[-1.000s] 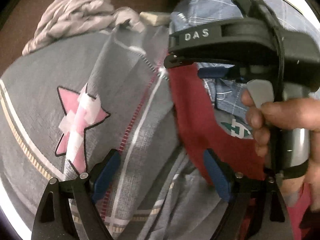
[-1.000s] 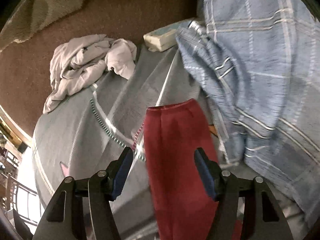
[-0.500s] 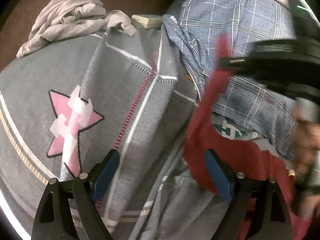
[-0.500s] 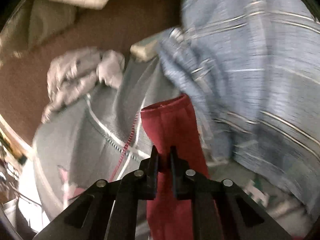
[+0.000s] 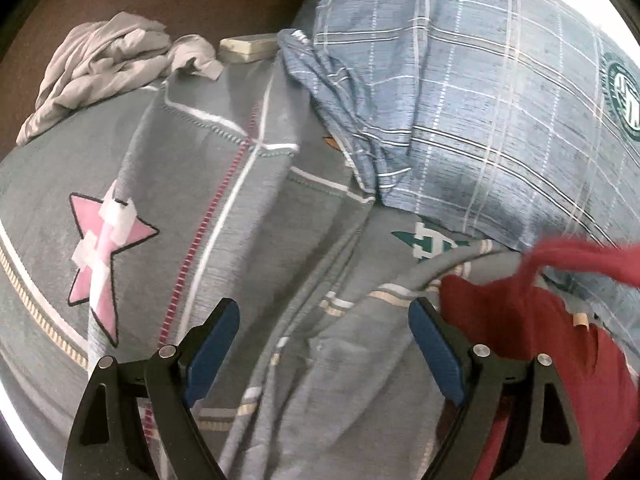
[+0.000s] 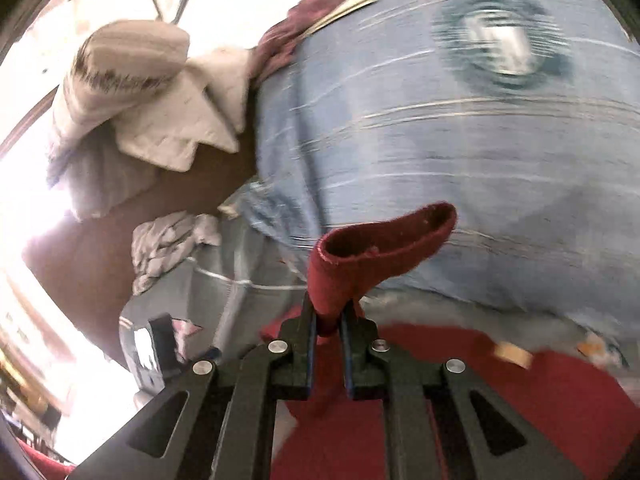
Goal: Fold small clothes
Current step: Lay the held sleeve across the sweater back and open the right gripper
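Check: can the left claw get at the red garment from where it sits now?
Probably yes. The left claw is open and empty, and the red garment lies uncovered just beside its right finger. The right claw already pinches the garment's lifted end.

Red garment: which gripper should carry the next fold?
Right. The right gripper is already shut on the red garment, lifting one end. The left gripper hangs open over the grey blanket, holding nothing, with the garment off to its side.
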The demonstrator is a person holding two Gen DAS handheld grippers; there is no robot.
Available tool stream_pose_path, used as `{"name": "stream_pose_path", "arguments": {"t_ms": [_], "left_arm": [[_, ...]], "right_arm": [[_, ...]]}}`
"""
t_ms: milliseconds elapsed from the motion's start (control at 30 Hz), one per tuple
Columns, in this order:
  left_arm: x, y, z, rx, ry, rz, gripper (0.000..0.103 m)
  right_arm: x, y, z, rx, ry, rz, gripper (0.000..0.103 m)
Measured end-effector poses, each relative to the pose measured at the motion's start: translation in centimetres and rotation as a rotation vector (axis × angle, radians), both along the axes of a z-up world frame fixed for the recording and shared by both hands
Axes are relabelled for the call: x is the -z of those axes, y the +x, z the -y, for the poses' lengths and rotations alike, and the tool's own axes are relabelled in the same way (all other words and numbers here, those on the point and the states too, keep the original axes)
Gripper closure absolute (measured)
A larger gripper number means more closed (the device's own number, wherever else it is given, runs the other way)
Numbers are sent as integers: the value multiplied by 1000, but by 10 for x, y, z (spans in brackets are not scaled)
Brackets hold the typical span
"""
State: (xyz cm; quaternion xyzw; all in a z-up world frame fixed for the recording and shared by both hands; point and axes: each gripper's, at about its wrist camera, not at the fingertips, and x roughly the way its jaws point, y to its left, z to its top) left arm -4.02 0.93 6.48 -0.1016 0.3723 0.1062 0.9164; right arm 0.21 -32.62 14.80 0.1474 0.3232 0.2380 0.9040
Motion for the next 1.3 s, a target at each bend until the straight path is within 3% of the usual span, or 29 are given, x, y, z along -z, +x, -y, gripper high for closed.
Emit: {"name": "stream_pose_path", "arguments": {"t_ms": [133,333,533,633,733,767,900,1000,1067,1133,1300], "left_arm": [[-1,-2,13,45,25,7,16],[5,1,32,102,50,-14,16],[10,5,48,166,82,-35,16],[16,9,58,196,102,-65,16],[16,12,65,219,117,-65,16],[15,12,67,222,117,-61,16],[17,15,72,244,107,-58,16],[26,19,77,258,140,-91,16],[31,23,80,263,162,-115,16],[34,26,81,265,167,-129,16],[39,32,86,273,186,-150,15]], "right_arm": [[27,-20,49,110,-13,-85,94],[81,-32,88,237,-182,-227,93],[95,-46,118,330,-248,-248,93],[111,-46,130,345,-239,-332,84],[116,-56,149,432,-202,-363,50],[115,-60,153,453,-176,-353,43],[109,-60,164,490,-97,-328,41],[117,-42,156,487,-167,-339,48],[127,-29,147,475,-228,-371,76],[125,-29,141,491,-324,-348,94],[110,-54,160,533,-273,-287,95]]}}
